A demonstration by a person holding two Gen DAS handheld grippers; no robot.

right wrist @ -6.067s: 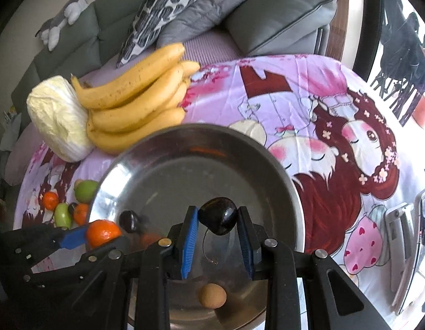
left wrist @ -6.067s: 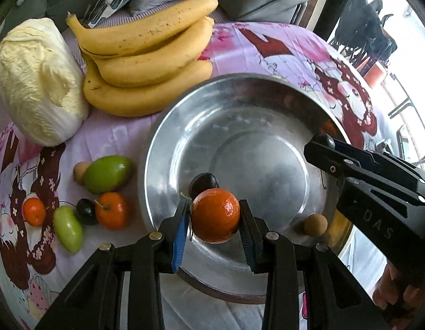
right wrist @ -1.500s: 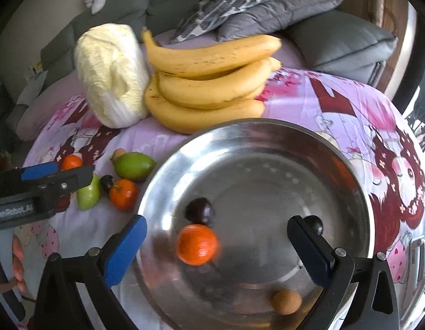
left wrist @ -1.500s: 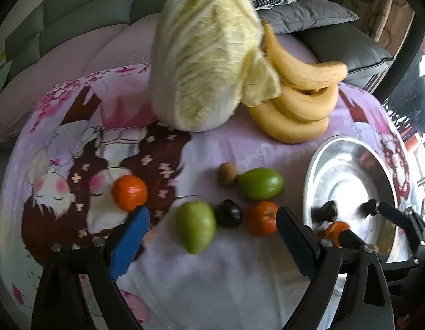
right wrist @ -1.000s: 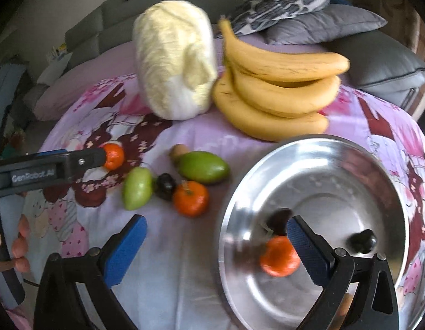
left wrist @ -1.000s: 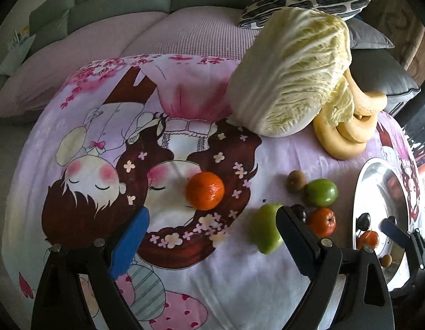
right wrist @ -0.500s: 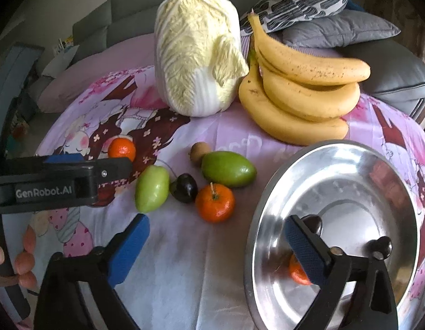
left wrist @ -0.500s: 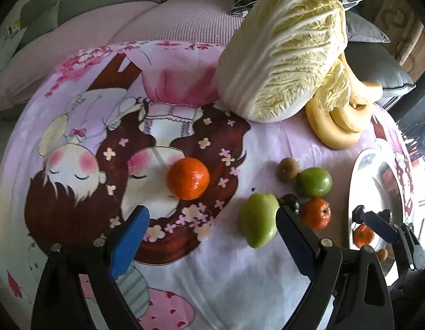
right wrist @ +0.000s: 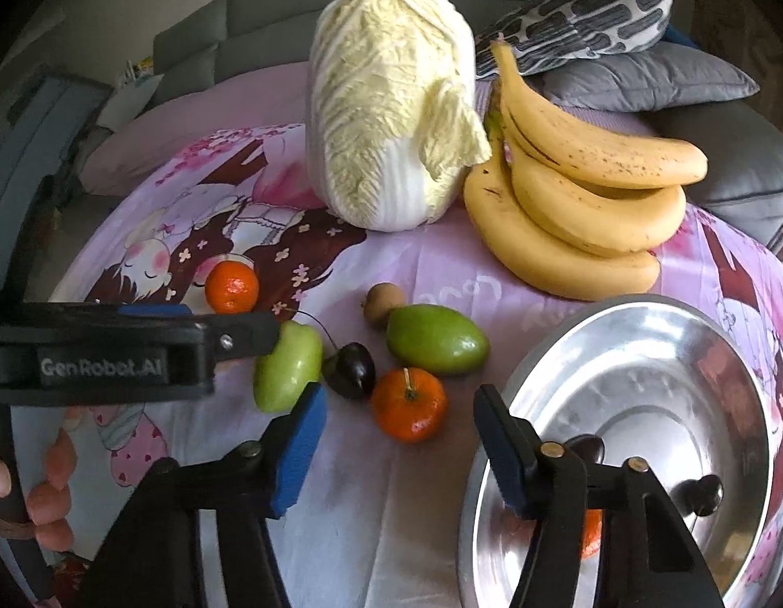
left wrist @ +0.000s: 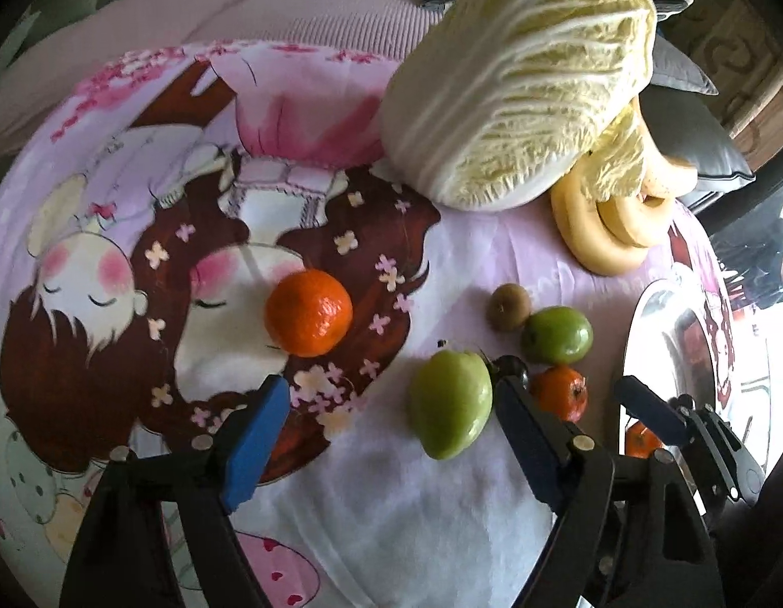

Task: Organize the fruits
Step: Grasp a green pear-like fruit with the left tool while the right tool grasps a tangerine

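Loose fruit lies on the pink cartoon cloth: a lone orange (left wrist: 308, 312) (right wrist: 232, 287), a pale green fruit (left wrist: 450, 403) (right wrist: 288, 366), a dark plum (right wrist: 349, 369), a stemmed orange (right wrist: 409, 405), a darker green fruit (right wrist: 436, 338) and a small brown fruit (right wrist: 384, 303). The steel bowl (right wrist: 644, 344) at right holds an orange (left wrist: 641, 440) and dark plums (right wrist: 702, 492). My left gripper (left wrist: 391, 435) is open, its jaws standing just before the lone orange and pale green fruit. My right gripper (right wrist: 399, 443) is open around the stemmed orange's near side.
A napa cabbage (right wrist: 391, 101) and a banana bunch (right wrist: 579, 202) stand at the back of the cloth. Grey sofa cushions (right wrist: 644, 81) lie behind. The bowl's rim (left wrist: 632, 344) is close to the right gripper's right finger.
Both grippers let go of their fruit in the bowl and opened. They swung left toward the loose fruit and came lower and closer to it.
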